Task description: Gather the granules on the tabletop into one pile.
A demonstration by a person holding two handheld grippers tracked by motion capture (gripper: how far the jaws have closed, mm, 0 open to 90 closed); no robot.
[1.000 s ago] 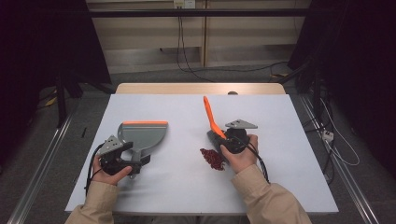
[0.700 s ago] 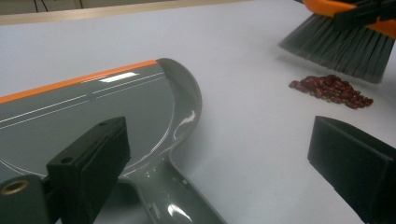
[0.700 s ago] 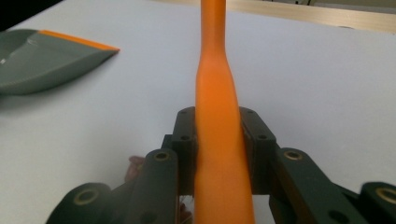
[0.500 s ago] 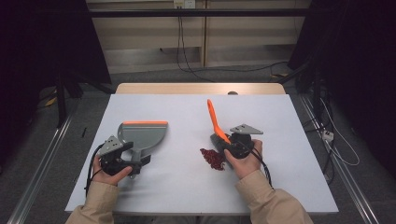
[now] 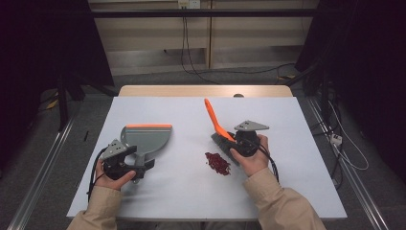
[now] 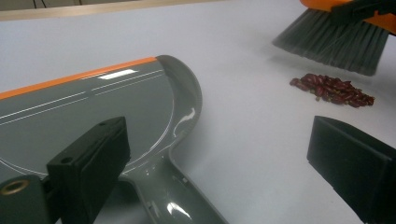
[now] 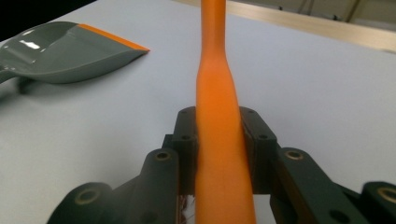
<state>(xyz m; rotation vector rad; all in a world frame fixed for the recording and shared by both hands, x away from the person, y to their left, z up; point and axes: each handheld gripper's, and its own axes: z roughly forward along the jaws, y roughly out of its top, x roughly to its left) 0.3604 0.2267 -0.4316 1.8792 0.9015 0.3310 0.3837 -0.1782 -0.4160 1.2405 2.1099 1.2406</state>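
Note:
A grey dustpan with an orange lip lies left of centre on the white table. Its handle runs between the wide jaws of my left gripper, which stands open around it without pressing. My right gripper is shut on the orange handle of a hand brush. The grey bristles hang just beyond a small pile of red beans. The beans lie between the two grippers, nearer the right one.
A wooden strip edges the table's far side. Cables and metal rails lie on the floor to both sides. Bare white surface lies between the dustpan and the beans.
The right gripper and brush have shifted slightly right, so the bristles have come off the bean pile. The left hand and the dustpan stay put.

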